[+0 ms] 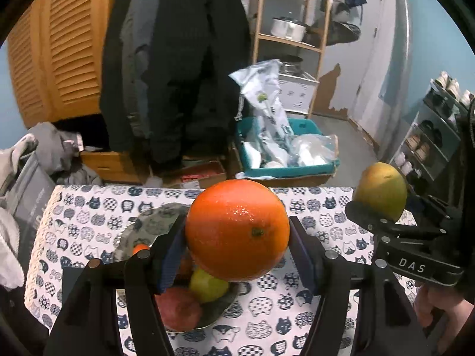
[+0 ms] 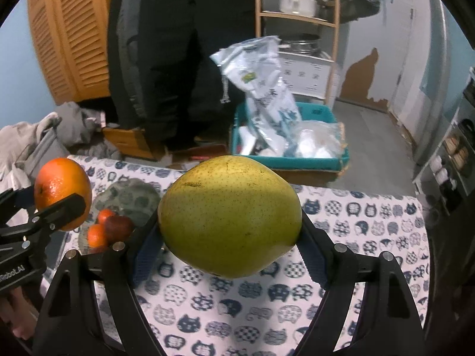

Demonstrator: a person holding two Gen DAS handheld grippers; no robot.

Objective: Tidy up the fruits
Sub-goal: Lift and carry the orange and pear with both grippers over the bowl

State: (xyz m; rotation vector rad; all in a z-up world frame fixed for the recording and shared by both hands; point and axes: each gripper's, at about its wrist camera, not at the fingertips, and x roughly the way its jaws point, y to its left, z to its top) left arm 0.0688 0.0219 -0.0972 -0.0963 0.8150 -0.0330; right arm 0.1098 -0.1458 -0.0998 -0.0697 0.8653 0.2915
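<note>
My left gripper [image 1: 237,240] is shut on a large orange [image 1: 237,230], held above the table; the same orange [image 2: 62,191] shows at the left of the right wrist view. My right gripper [image 2: 230,237] is shut on a big yellow-green pear [image 2: 230,216], also seen in the left wrist view as the pear [image 1: 381,191] at the right. Below the left gripper lies a patterned plate [image 1: 154,222] with a red apple [image 1: 178,308], a yellow-green fruit [image 1: 207,286] and a small orange [image 1: 139,249]. In the right wrist view the plate [image 2: 133,195] holds small oranges [image 2: 96,234] and a dark red fruit [image 2: 118,227].
A cat-print tablecloth [image 2: 356,222] covers the table. Beyond its far edge stand a teal bin [image 1: 299,169] of plastic bags, cardboard boxes, a dark hanging coat [image 1: 178,59], a wooden shelf [image 1: 291,41] with pots, and a shoe rack [image 1: 430,136] at right. Clothes pile at left.
</note>
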